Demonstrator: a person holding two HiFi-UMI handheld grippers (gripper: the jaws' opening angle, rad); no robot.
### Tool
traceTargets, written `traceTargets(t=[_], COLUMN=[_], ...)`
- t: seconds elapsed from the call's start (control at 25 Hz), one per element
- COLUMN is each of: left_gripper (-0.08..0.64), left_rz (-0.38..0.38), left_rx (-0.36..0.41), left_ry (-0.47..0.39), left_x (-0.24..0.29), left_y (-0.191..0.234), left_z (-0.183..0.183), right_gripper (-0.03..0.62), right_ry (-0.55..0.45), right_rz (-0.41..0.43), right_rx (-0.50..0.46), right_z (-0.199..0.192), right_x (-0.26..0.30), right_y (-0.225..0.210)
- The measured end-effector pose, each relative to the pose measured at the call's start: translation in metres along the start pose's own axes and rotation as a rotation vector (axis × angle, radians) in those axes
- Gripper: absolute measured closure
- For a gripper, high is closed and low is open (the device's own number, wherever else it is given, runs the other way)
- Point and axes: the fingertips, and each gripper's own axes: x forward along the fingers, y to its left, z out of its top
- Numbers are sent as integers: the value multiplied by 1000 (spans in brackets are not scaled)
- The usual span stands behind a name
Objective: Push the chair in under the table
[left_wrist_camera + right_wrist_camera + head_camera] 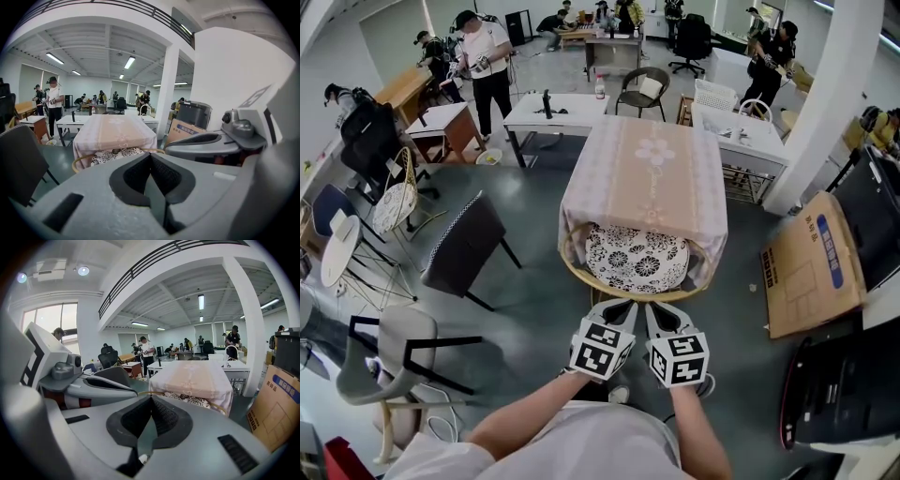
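currently the chair (636,258) sits with most of its seat under the table (642,173). only the black-and-white patterned cushion and the curved wooden rim show past the near hem of the pale pink tablecloth. in the head view both grippers are held side by side, nearly touching each other, just in front of that rim. left gripper (621,307) is clenched, its jaws pressed together with nothing between them. right gripper (659,312) is likewise clenched and empty. the tips lie very close to the rim, but contact with it cannot be confirmed from above. in the left gripper view the shut left gripper (150,154) points at the chair (115,154), which lies below the draped table (112,131), and the other gripper body fills the right side. in the right gripper view the shut right gripper (151,398) faces the same cushion (192,399) and table (194,376). a cardboard box (811,267) lies on the floor to the right of the table and a dark chair (464,244) stands well apart to the left. several people stand at desks across the room.
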Motion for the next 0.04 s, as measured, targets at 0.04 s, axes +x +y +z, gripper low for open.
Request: traceTargets(t=[0.04], left_gripper=[554], left_rz=[0], left_rx=[-1], left_ry=[2], left_x=[0], left_y=[0], left_z=[0], right_gripper=[589], right_ry=[2], right_rz=[0], right_rx=[1], right_z=[0], right_x=[1], right_y=[0])
